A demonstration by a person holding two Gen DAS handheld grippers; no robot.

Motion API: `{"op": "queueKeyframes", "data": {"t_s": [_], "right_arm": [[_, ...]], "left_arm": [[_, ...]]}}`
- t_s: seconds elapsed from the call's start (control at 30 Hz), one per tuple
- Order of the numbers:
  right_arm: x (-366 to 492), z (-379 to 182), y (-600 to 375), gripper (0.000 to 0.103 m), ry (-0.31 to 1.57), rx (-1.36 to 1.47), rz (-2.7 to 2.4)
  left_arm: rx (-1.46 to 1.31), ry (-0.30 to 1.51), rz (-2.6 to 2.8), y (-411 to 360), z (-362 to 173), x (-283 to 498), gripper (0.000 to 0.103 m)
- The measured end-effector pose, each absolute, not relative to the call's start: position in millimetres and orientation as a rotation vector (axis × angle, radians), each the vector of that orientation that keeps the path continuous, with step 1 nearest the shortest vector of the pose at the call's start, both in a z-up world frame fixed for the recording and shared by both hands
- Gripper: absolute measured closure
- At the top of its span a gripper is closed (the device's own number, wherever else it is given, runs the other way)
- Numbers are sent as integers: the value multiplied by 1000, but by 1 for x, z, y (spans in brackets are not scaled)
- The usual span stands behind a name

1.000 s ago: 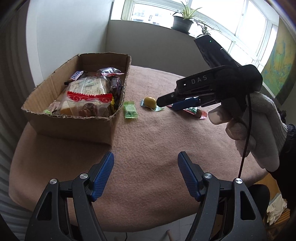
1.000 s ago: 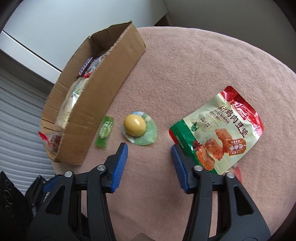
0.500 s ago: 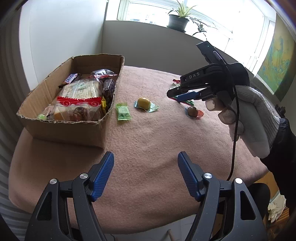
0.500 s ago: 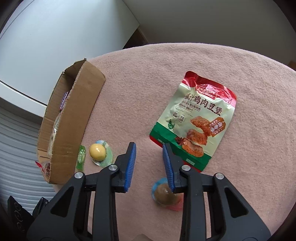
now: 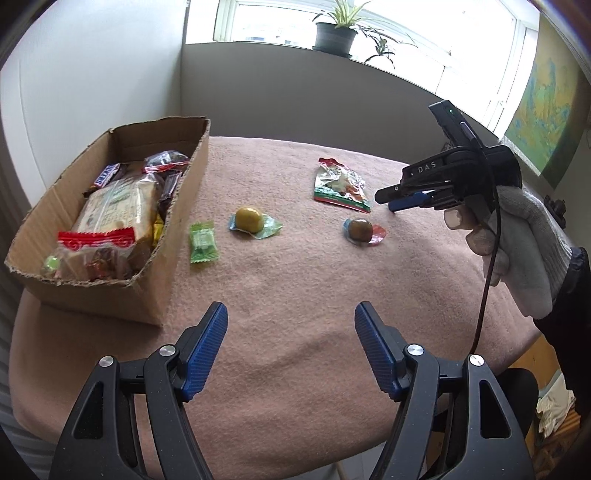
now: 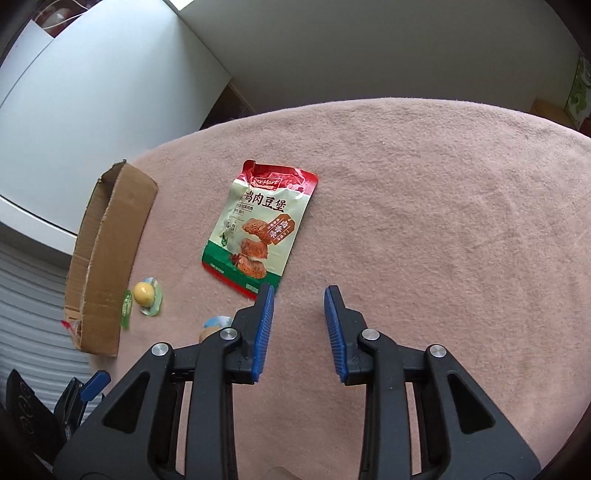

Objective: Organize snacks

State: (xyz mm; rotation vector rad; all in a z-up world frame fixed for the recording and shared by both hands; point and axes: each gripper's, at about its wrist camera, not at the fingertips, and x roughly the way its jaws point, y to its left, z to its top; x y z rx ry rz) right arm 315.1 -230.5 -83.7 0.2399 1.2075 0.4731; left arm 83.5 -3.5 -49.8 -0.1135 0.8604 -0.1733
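Observation:
A cardboard box (image 5: 177, 206) at the table's left holds several wrapped snacks. Loose on the pink cloth lie a green candy packet (image 5: 202, 242), a yellow jelly cup (image 5: 250, 219), a brown jelly cup (image 5: 361, 229) and a red-green snack pouch (image 5: 340, 184). My left gripper (image 5: 291, 347) is open and empty above the near cloth. My right gripper (image 6: 299, 328) is open and empty, hovering just right of the pouch (image 6: 260, 229); it also shows in the left wrist view (image 5: 391, 199). The brown cup (image 6: 214, 326) is partly hidden behind its left finger.
The round table's edge (image 5: 517, 332) curves close on the right. A windowsill with a potted plant (image 5: 334, 33) runs behind the table. A white wall (image 6: 92, 92) stands behind the box (image 6: 110, 254).
My right gripper has pulled back to the right, away from the yellow cup and past the pouch; its jaws narrowed, then widened. My left gripper stays open, drawing back slightly.

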Motion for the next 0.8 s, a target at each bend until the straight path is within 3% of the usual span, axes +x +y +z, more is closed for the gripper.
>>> {"op": "queueKeyframes", "data": {"t_s": [0.07,0.3,0.33,0.37,0.43,0.8], "right_arm": [[307,-80,-237,55,1187,244,498],[298,-67,-238,52,1136,265,527],[301,-65,-239,47,1135,258,517],[305,-63,-237,34,1136,253,499],[315,-62,-228,19,1137,244,458],[363,-74,-162,17,1221,171,296]], "left_arm": [[-113,863,-195,-13,-48,93,32],[-74,872,-201,-50,-46,133,32],[-79,875,-204,-52,-46,137,32],[-84,877,-203,-54,-46,139,32],[-87,878,-197,-56,-48,139,32],[-114,881,-173,-36,-48,114,32]]}}
